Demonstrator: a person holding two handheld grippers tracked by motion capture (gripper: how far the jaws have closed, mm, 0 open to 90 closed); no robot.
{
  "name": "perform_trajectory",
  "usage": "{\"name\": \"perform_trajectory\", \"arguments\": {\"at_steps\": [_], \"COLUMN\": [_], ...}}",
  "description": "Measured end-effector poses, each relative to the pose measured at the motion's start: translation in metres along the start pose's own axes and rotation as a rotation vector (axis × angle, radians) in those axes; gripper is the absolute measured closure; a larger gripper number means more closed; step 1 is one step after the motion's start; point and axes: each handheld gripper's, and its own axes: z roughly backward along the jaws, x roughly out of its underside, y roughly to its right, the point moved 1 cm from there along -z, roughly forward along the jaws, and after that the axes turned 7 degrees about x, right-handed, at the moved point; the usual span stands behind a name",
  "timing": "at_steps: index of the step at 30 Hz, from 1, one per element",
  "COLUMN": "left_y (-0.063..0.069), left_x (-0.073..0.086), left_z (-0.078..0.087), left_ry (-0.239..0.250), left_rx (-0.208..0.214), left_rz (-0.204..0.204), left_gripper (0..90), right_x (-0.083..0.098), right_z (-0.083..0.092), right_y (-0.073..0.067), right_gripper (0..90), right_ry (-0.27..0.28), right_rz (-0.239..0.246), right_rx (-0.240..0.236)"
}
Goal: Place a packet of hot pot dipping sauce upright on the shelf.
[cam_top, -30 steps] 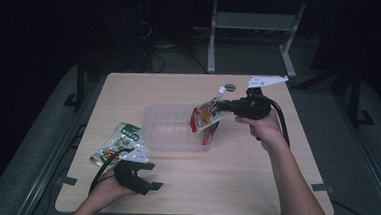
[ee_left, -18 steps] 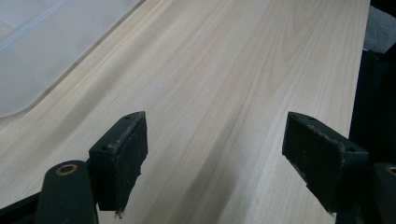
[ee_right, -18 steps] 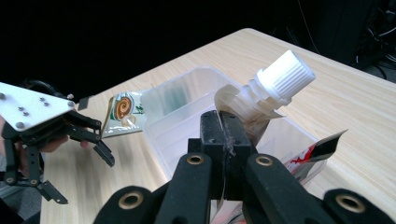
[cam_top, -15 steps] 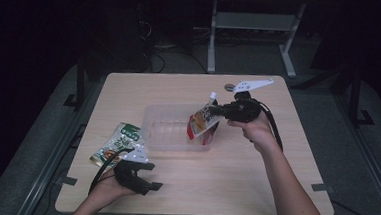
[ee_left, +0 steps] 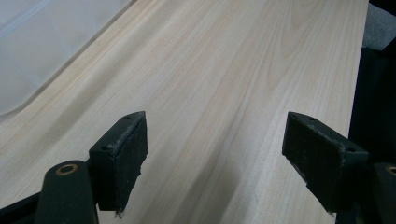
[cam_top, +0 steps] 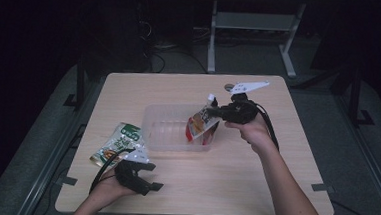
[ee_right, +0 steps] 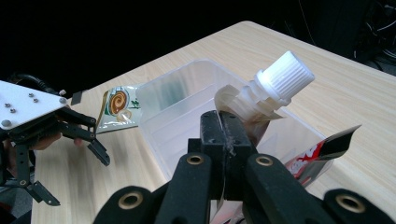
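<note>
Soft, light spout pouch (ee_right: 280, 88) pinched below its stiff cap by right gripper (ee_right: 223, 122) at frame centre over clear tub (cam_top: 169, 131); left gripper (ee_left: 215, 154) wide, empty.

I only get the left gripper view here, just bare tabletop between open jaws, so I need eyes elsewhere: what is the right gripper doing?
Observer: The right gripper is shut on a spouted pouch, pinching it just below its white cap.
Operator: Where is that pouch relative to the container?
Observer: Its lower end hangs inside the clear plastic bin, at the bin's right end.
Operator: Anything else on the table?
Observer: A green snack packet lies flat, left of the bin, just beyond the left gripper.
</note>
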Motion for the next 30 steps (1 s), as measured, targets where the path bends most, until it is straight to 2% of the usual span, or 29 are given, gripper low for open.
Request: {"name": "perform_trajectory", "arguments": {"at_steps": [2,6,16,23,30], "left_y": [-0.001,0.000,-0.001,-0.001,0.000], "left_x": [0.000,-0.001,0.000,0.000,-0.001], "left_z": [0.000,-0.002,-0.002,-0.002,-0.002], "left_ry": [-0.014,-0.013,-0.013,-0.013,-0.014], "left_rx": [0.001,0.002,0.003,0.002,0.007], "left_rz": [-0.013,-0.014,-0.009,-0.010,-0.012], "left_gripper": [22.0,22.0,22.0,22.0,22.0], "right_x": [0.000,-0.002,-0.004,-0.010,-0.015], "right_z": [-0.001,-0.004,0.001,-0.004,-0.003], "right_y": [-0.002,-0.007,-0.008,-0.019,-0.019], "right_gripper": [89.7,89.7,89.7,89.7,89.7], "right_ry": [-0.001,0.002,0.003,-0.014,-0.024], "right_rz": [0.004,0.027,0.029,0.072,0.078], "right_rx": [0.002,0.015,0.038,0.049,0.094]}}
